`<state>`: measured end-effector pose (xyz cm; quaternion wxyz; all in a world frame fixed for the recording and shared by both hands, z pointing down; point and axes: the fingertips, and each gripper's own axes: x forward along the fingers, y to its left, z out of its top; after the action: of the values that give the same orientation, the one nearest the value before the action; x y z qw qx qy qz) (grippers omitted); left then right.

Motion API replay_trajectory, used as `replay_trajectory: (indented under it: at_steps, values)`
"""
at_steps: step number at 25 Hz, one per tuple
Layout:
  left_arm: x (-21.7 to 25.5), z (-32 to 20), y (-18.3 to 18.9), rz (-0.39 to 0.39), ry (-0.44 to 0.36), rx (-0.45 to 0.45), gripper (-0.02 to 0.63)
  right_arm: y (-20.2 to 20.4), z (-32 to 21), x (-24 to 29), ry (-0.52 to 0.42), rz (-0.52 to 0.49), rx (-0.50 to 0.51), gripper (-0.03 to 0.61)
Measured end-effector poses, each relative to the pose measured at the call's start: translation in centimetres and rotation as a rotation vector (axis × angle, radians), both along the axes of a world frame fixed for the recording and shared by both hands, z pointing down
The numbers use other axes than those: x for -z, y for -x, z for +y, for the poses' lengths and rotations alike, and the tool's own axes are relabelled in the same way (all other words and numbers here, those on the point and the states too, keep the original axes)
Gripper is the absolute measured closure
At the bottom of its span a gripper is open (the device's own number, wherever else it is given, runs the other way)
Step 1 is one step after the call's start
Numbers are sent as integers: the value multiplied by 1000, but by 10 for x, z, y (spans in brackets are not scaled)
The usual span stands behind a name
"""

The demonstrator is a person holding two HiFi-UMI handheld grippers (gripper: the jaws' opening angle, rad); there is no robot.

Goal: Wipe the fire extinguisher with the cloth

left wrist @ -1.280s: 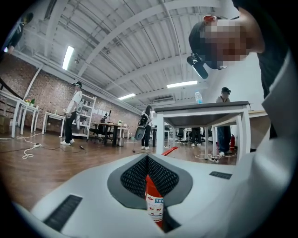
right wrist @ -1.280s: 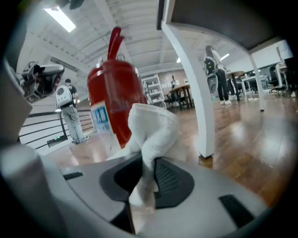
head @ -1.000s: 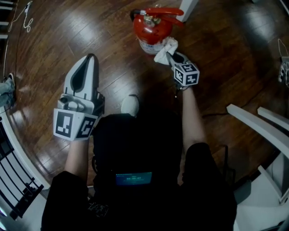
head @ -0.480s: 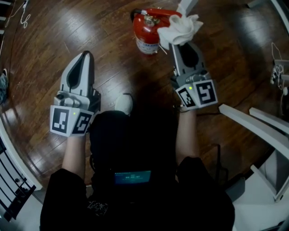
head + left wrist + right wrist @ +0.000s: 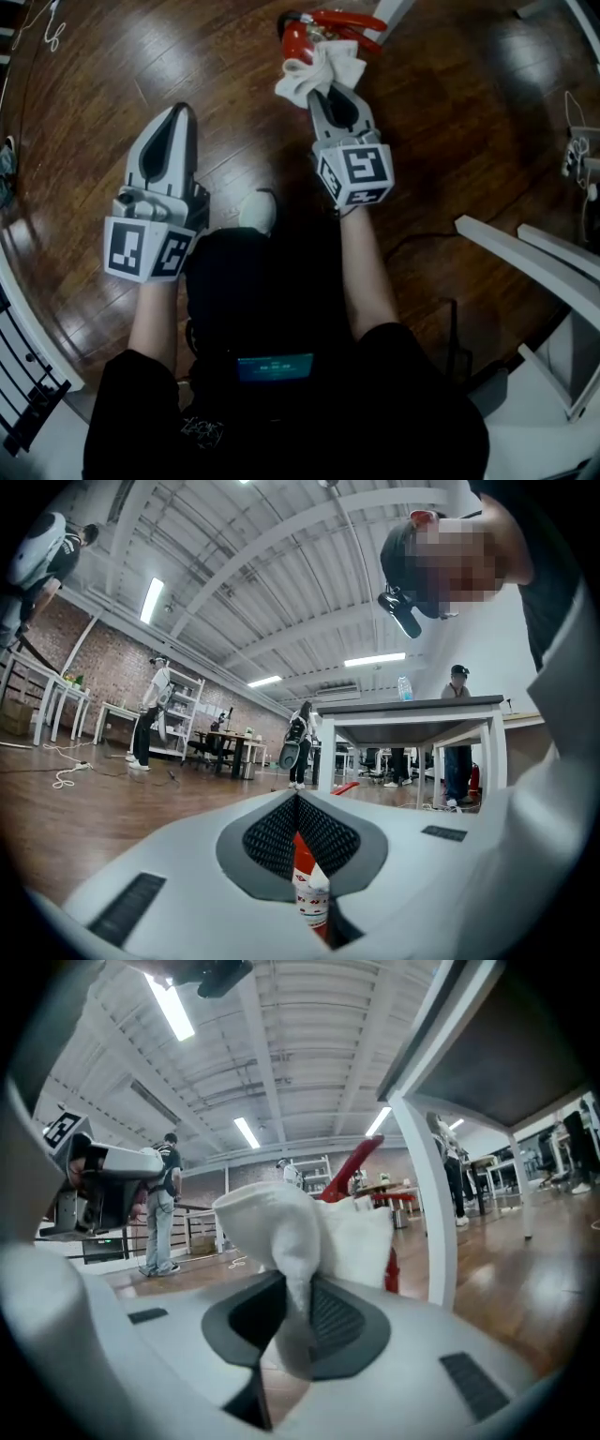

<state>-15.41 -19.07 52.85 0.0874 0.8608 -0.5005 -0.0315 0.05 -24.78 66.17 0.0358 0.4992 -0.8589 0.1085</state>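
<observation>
Our right gripper (image 5: 330, 89) reaches to the top centre of the head view. Its jaws are clamped on a white cloth (image 5: 320, 69). In the right gripper view, that gripper (image 5: 296, 1321) has its two dark pads drawn in close, with a thin fold of the cloth (image 5: 281, 1227) pinched between them. The rest of the cloth billows up above the tips.

The cloth lies against the red fire extinguisher (image 5: 297, 37), which stands on the wooden floor (image 5: 225, 66) at the top edge of the head view. It covers most of the body, leaving only the red lever and one shoulder bare. In the right gripper view, the extinguisher (image 5: 392, 1269) shows just behind the cloth, beside a white table leg (image 5: 424, 1194).

Our left gripper (image 5: 180, 114) hangs in the left half of the head view, well apart from the extinguisher. In the left gripper view, its jaws (image 5: 298, 801) meet at the tips with nothing gripped. The extinguisher (image 5: 306, 869) is seen through the slot below them, farther off on the floor.
</observation>
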Motion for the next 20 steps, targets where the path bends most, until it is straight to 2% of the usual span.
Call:
replay_trajectory:
  at_steps: [4, 8, 14, 16, 20]
  values:
    - [-1, 0, -1, 2, -1, -9, 614, -4, 5, -48, 90, 16, -7, 499]
    - [0, -1, -4, 6, -5, -12, 614, -8, 3, -111, 218, 72, 17, 499]
    - [3, 2, 1, 28, -8, 0, 614, -8, 6, -196, 383, 253, 104, 499]
    - [5, 6, 2, 26, -11, 2, 614, -8, 12, -182, 349, 244, 139, 499]
    - [2, 7, 10, 64, 1, 23, 614, -1, 26, -62, 122, 64, 143, 499]
